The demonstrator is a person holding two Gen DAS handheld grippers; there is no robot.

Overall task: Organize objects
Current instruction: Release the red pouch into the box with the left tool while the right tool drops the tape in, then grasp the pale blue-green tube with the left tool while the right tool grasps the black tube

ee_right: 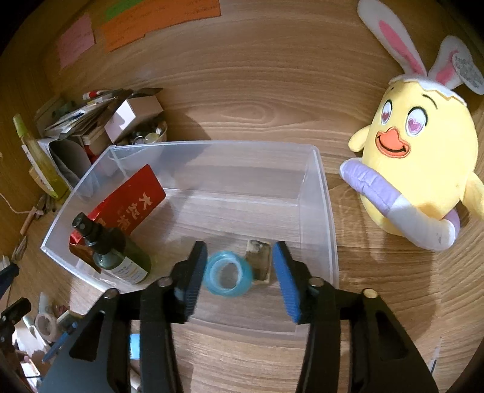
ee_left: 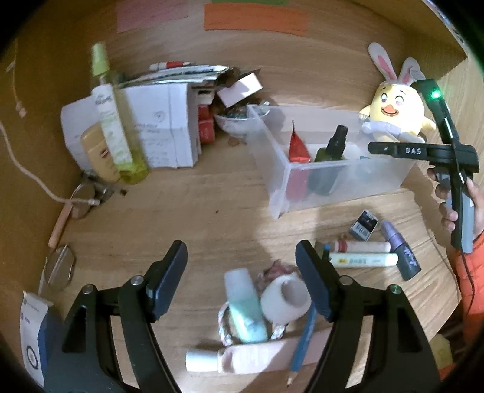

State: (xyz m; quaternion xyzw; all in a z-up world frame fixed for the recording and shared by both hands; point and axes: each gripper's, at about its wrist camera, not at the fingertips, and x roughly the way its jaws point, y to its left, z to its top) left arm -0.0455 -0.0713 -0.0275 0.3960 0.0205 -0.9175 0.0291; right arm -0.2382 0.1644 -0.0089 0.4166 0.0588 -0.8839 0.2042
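Blue tape roll (ee_right: 227,278) lies loose in the clear bin (ee_right: 328,211) between my right gripper's (ee_right: 240,276) parted jaws. My left gripper (ee_left: 242,278) gapes empty over the white tape roll (ee_left: 286,300); clutter crowding it could snag.

**Bystanders on the wooden desk**

A yellow plush chick (ee_right: 423,151) with pink-lined rabbit ears sits at the right of the right wrist view, upright on the wooden desk (ee_right: 257,105). Coloured paper notes (ee_left: 255,18), orange and pink, are stuck along the top edge of the left wrist view. At the left edge of that view a pale cable (ee_left: 27,172) curls across the wood, and two pairs of glasses (ee_left: 81,199) lie near it, at middle left.
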